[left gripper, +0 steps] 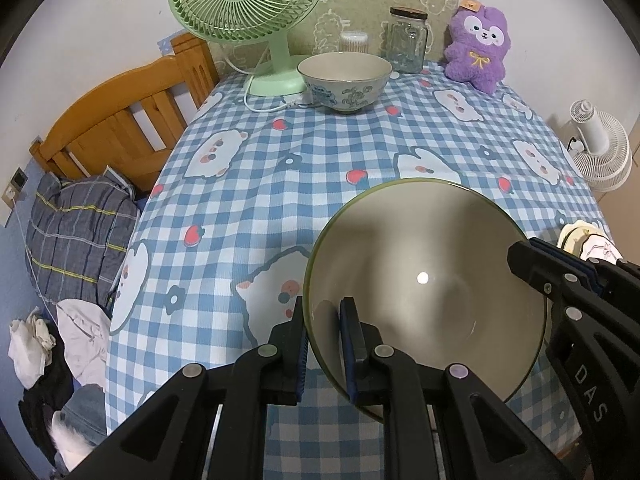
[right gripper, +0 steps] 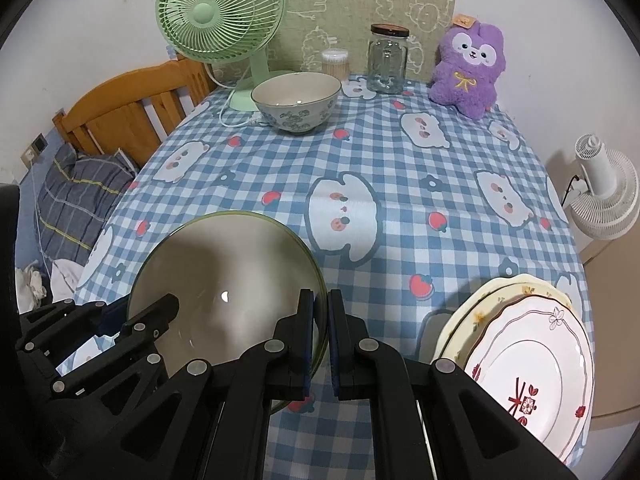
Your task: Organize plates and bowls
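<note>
A large bowl with a green rim and a grey inside is over the near part of the checked tablecloth. My left gripper is shut on its left rim, one finger inside and one outside. On the opposite rim my right gripper is shut in the same way. Whether the bowl rests on the cloth or hangs just above it I cannot tell. A smaller bowl with a blue flower pattern stands upright at the far side. Stacked plates lie at the near right corner.
Along the back edge stand a green desk fan with its white cable, a cotton-swab tub, a glass jar and a purple plush toy. A wooden bed frame and bedding are to the left, a white fan to the right.
</note>
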Available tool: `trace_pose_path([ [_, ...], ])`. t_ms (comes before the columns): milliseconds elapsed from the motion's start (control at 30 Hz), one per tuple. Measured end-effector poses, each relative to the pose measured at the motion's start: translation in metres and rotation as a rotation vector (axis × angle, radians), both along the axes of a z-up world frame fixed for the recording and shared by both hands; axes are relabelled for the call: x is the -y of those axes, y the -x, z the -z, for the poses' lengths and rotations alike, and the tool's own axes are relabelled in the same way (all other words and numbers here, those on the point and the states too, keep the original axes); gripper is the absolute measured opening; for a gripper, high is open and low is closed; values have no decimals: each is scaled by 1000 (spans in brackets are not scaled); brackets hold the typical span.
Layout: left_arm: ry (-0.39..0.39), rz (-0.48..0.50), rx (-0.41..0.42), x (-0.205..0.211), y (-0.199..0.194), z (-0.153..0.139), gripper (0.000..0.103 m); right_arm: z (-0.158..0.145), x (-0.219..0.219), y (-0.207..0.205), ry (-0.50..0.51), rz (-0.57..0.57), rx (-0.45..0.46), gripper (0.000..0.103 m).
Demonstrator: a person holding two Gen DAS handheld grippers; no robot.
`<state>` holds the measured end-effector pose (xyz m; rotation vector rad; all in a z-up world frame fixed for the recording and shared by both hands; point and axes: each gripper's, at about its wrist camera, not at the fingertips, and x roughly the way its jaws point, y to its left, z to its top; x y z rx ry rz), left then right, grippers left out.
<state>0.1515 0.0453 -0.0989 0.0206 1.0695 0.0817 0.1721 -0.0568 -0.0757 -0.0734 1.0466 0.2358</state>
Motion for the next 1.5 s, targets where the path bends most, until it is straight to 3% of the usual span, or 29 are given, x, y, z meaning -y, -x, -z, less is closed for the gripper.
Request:
trace_pose_path([
  [167,5,1,1,1,-2,-1,13,1,2,-3,-4,7,5,10],
  [333,7,11,5,5,-3,-2,31,1,3,-4,-3,14,-5,10],
  [467,-3,13,22,6,-1,-5,39,-1,1,-3,-6,9,-11,12],
  [533,8,12,23,6,0,-8,42,-3,2,-3,-10,19,-9,17],
  [600,18,12,18,4,0,-9,48,-6,0,-3,-7,22,0,43],
  [700,23,14,18,4,1,-13,51,-14,0,1,-38,23,25,61],
  [767,26,12,22,3,1,-16,52,-19,0,2,-38,25,40,62],
  [933,37,7,53,2,5,-31,69,-33,0,4,-34,20,62,63],
  [1067,30,6,89,4,9,-46,73,-46,0,6,-40,7,80,64],
  [1200,34,3,123,4,12,-63,80,-62,0,9,-49,-3,99,77],
  [1300,30,-5,146,5,13,-75,87,-78,0,12,-48,-12,140,79],
  [1500,22,-20,184,9,16,-94,89,-99,2,15,-50,-26,176,81],
])
